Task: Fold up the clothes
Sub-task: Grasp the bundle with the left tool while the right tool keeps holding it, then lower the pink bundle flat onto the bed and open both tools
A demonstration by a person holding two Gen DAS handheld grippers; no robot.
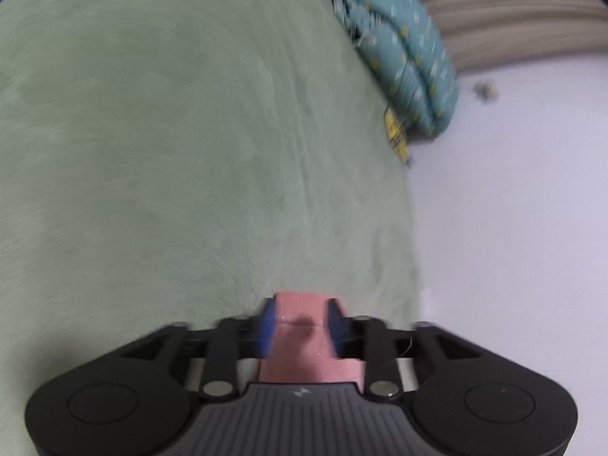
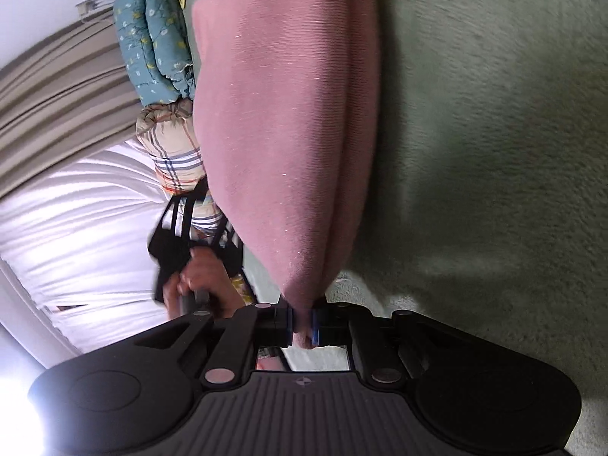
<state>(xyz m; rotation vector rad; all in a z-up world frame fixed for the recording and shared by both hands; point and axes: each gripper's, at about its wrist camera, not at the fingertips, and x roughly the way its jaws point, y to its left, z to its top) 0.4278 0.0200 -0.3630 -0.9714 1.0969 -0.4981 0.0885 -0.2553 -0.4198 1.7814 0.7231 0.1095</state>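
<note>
Both tongs (image 1: 300, 326) (image 2: 303, 326), blurred pink garment (image 2: 285, 114).

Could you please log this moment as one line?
left gripper: pink garment between jaws | right gripper: shut on garment | surface: green bedspread

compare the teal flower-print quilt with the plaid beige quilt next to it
The rolled teal flower-print quilt is blue-green with small yellow and white flowers; the plaid beige quilt is tan with dark and orange stripes. The teal one shows in both views, the plaid clearly only in the right wrist view. Both are bundled bedding at the green blanket's edge.
</note>
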